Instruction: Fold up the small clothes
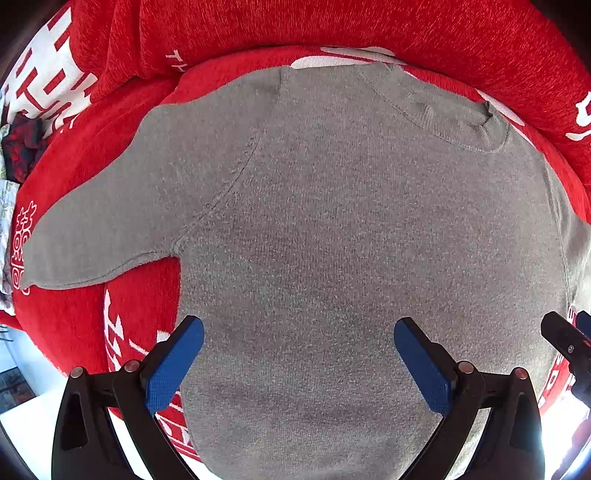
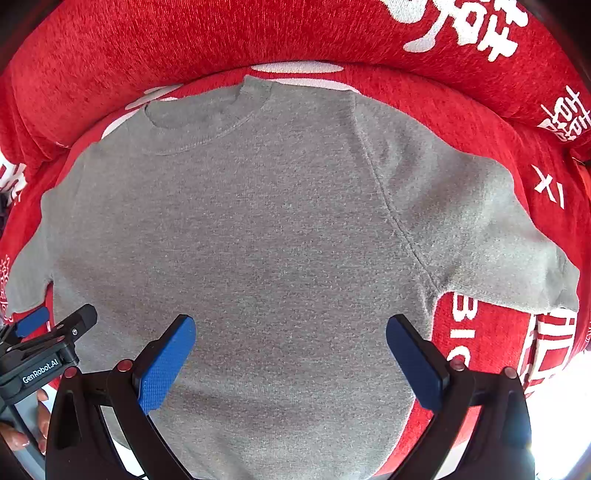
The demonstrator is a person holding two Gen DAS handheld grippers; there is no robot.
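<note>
Both grippers, left (image 1: 299,332) and right (image 2: 291,330), gaping wide, empty, above grey short-sleeved sweater (image 1: 332,221) spread flat on red cover (image 1: 332,26), ready for folding.

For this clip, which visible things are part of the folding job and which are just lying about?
Part of the job:
- grey sweater, spread flat
- left gripper, open
- right gripper, open

Just lying about:
- red cover with white lettering, under the sweater
- dark patterned cloth, at the left edge

Black left gripper (image 1: 299,328), blue-padded jaws, "GenRobot.AI" lettering
</note>
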